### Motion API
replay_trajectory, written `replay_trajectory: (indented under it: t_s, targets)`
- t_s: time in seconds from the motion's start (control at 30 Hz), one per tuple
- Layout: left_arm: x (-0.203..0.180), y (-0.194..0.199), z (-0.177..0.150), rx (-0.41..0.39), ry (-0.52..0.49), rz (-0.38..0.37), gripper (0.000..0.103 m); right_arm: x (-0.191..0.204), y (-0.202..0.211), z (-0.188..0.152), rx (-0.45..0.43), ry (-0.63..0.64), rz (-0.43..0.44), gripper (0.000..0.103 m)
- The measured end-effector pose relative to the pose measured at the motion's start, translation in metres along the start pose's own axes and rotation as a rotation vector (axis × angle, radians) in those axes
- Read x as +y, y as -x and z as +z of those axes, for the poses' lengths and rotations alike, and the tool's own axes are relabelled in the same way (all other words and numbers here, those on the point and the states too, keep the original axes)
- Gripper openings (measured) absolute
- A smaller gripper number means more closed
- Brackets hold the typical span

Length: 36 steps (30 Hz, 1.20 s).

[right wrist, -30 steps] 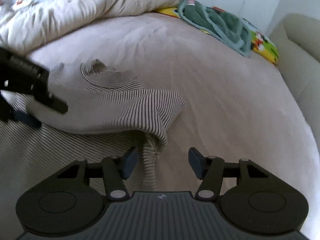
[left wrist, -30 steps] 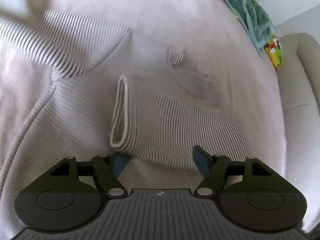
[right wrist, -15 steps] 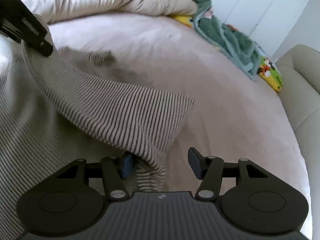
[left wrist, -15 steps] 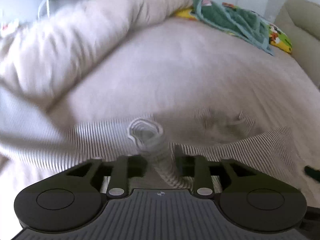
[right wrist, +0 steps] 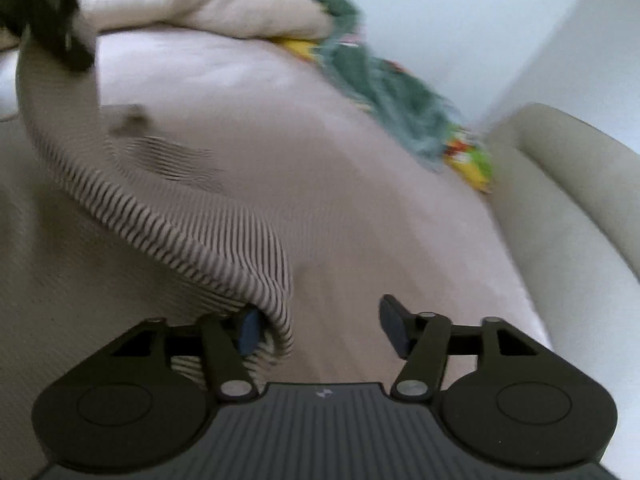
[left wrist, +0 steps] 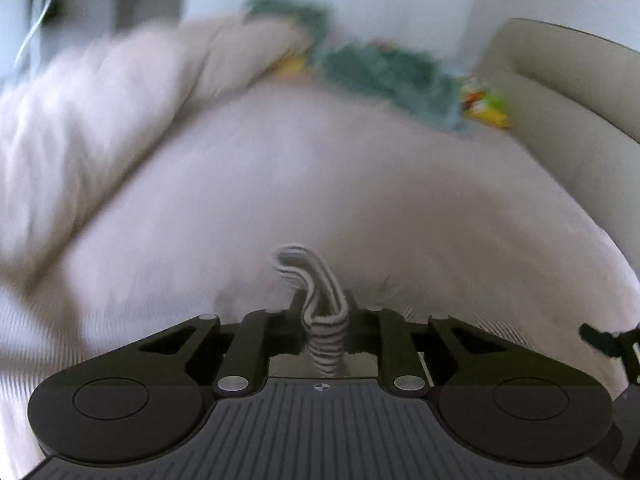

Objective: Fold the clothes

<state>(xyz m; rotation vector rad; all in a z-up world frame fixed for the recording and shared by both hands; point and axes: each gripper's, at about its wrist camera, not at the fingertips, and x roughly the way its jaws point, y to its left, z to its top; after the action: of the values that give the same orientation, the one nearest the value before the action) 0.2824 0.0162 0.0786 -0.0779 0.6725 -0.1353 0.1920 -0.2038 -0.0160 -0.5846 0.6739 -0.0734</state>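
Since a second ago the left gripper (left wrist: 322,312) has pinched the striped garment's (right wrist: 192,216) cuff (left wrist: 316,292) and lifted it off the bed (left wrist: 320,184).
Its jaws are closing, clenched on that ribbed cuff; the right gripper (right wrist: 320,326), jaws opening, has a fold beside its left pad only, ungripped. Soft, light knit will sag and stretch, so hems and cuffs are the best holds. Beyond the garment, blurred, probably a green blanket (right wrist: 384,80).

light: soft, even daylight | blur: strong motion smear, both views | edges: fisheye bending, dark corners | shadows: faint
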Motion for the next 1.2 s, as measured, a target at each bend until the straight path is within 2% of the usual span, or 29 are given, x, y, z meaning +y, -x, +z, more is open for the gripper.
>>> replay_trajectory:
  t_s: [0.1,0.3,0.37,0.47,0.5,0.53,0.57,0.63,0.7,0.73,0.8,0.83,0.9,0.93,1.03,1.2]
  targets:
    - [-0.003,-0.01,-0.006,-0.007,-0.068,0.021,0.019,0.002,-0.003,-0.004,0.021,0.003,-0.008,0.067]
    - [0.038,-0.035,-0.042,0.116,-0.019,0.143,0.022,0.008,-0.006,-0.003,0.022,0.018,0.03,0.071]
    - [0.048,-0.028,-0.047,0.127,-0.001,0.173,0.025,0.003,-0.004,-0.002,0.025,-0.022,0.092,0.072]
    - [0.058,-0.011,-0.038,0.11,0.052,0.202,0.026,-0.02,0.014,0.001,0.016,-0.154,0.251,0.078]
    - [0.06,-0.005,-0.033,0.105,0.08,0.193,0.027,-0.029,0.021,0.002,-0.002,-0.208,0.301,0.082]
    - [0.062,-0.001,-0.03,0.104,0.12,0.153,0.037,-0.038,0.027,0.004,-0.021,-0.274,0.351,0.083]
    - [0.063,0.003,-0.027,0.103,0.16,0.112,0.054,-0.047,0.025,0.006,-0.023,-0.341,0.381,0.083]
    - [0.063,0.004,-0.027,0.141,0.239,0.037,0.066,-0.066,0.022,0.01,-0.028,-0.476,0.441,0.081]
    - [0.06,-0.006,-0.031,0.214,0.311,0.005,0.066,-0.078,0.014,0.013,-0.011,-0.569,0.466,0.058]
    - [0.06,-0.014,-0.036,0.257,0.347,0.006,0.065,-0.079,0.004,0.014,0.023,-0.586,0.447,0.046]
    - [0.058,-0.028,-0.044,0.309,0.385,0.023,0.063,-0.079,-0.006,0.011,0.052,-0.604,0.426,0.045]
    - [0.055,-0.034,-0.046,0.307,0.368,0.039,0.061,-0.079,-0.008,0.009,0.057,-0.612,0.426,0.045]
    - [0.046,-0.034,-0.043,0.271,0.281,0.074,0.037,-0.077,-0.009,0.005,0.064,-0.609,0.42,0.045]
    - [0.041,-0.033,-0.04,0.25,0.233,0.091,0.016,-0.075,-0.009,0.002,0.066,-0.601,0.415,0.045]
    - [0.043,-0.023,-0.033,0.192,0.169,0.121,0.014,-0.072,-0.003,-0.007,0.064,-0.59,0.423,0.045]
    - [0.05,-0.032,-0.04,0.201,0.127,0.17,0.015,-0.068,0.0,0.0,0.02,-0.552,0.441,0.045]
